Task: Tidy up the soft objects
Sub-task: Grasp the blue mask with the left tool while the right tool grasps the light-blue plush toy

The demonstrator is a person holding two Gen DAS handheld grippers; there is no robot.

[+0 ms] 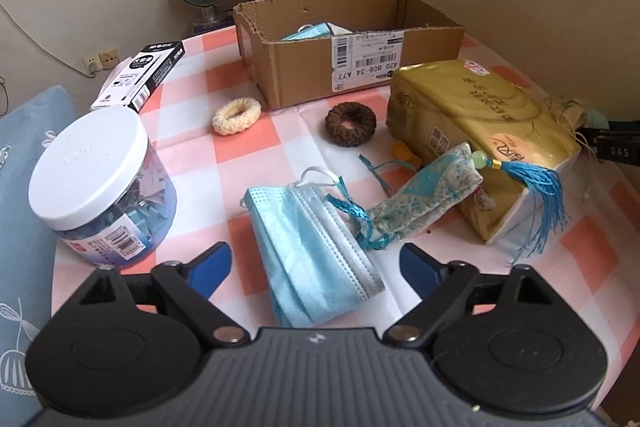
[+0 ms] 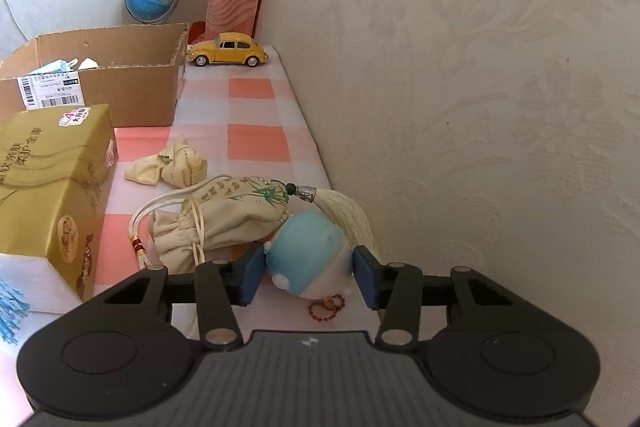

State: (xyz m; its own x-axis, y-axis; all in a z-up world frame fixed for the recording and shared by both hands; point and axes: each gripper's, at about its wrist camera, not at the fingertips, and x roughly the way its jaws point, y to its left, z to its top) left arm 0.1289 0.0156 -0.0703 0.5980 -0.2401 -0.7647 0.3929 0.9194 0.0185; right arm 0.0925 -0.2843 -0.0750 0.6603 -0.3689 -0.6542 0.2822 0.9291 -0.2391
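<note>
Nearest your right camera, the right gripper has its blue pads pressed against both sides of a small blue plush toy at lower centre of the right wrist view, so you are holding it, jaws narrowed to its width. Just above it a cream drawstring pouch lies touching the toy, its tassel trailing behind, and a red bead chain hangs from the toy onto the worktop. The risk here is snagging: lift fast and the pouch cord or the chain may drag along, or the squashy toy may slip from a shallow pinch. In the left wrist view, your left gripper stands wide, nothing touched, with a folded blue face mask lying between its fingers at lower centre. Close too high and you will catch one thin layer only; the blue sachet just right of the mask, with its cords, could tangle in. The cardboard box, probably the goal, sits at upper centre, already holding a mask. Both grippers tilt steeply down toward the worktop, the right one close beside the wall.
</note>
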